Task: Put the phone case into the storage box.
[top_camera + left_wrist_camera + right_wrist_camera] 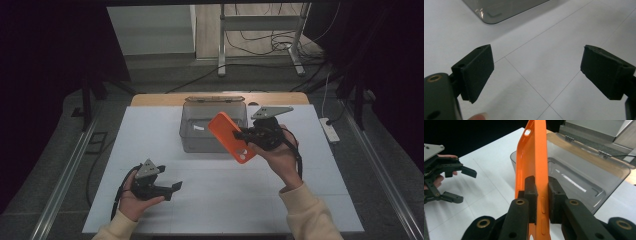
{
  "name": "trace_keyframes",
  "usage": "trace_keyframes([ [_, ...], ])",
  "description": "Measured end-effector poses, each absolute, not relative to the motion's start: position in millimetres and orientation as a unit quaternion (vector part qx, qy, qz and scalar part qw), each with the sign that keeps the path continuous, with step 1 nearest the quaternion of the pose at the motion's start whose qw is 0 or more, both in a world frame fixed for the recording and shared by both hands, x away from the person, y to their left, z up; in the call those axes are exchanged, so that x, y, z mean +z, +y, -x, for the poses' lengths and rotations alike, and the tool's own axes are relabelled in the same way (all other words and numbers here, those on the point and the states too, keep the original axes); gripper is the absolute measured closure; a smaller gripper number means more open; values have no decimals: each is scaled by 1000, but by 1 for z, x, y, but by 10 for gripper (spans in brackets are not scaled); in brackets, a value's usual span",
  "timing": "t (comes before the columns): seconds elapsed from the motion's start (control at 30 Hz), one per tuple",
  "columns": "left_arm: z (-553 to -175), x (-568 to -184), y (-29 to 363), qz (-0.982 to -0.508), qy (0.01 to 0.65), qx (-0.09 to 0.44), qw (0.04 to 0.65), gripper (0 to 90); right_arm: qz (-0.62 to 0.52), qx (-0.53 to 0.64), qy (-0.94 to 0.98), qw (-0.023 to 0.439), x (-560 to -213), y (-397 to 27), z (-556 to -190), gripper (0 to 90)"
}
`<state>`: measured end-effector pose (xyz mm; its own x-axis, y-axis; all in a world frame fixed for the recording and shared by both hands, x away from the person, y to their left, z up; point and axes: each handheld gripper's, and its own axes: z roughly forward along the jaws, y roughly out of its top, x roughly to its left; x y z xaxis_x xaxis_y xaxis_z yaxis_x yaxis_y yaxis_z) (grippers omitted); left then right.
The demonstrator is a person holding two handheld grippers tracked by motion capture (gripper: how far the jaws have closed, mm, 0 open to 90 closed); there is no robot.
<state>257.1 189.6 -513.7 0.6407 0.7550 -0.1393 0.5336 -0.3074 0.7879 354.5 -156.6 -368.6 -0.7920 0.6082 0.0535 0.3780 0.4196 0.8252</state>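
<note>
An orange phone case (231, 136) hangs tilted in the air in front of a clear plastic box (197, 131), its camera cut-out at the lower end. My right gripper (243, 135) is shut on the case's side edge; in the right gripper view the two pads (531, 195) press on the case (534, 157) from both sides. My left gripper (173, 189) rests low over the white table (240, 190) at the front left, its jaws wide apart with nothing between them. The left gripper view shows its two pads (477, 71) above bare table.
The clear box stands open at the table's middle back, its lid (586, 152) folded back; a corner of it (499, 10) shows in the left gripper view. A white power strip (330, 130) lies off the right edge. Cables and a metal frame (260, 25) are on the floor behind.
</note>
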Motion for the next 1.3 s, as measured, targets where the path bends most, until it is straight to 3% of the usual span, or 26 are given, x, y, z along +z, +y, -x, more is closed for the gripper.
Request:
trace_keyframes([
  [1.3, -257, -511, 190, -796, 403, 131, 431, 115, -340, 453, 807, 169, -367, -162, -363, 800],
])
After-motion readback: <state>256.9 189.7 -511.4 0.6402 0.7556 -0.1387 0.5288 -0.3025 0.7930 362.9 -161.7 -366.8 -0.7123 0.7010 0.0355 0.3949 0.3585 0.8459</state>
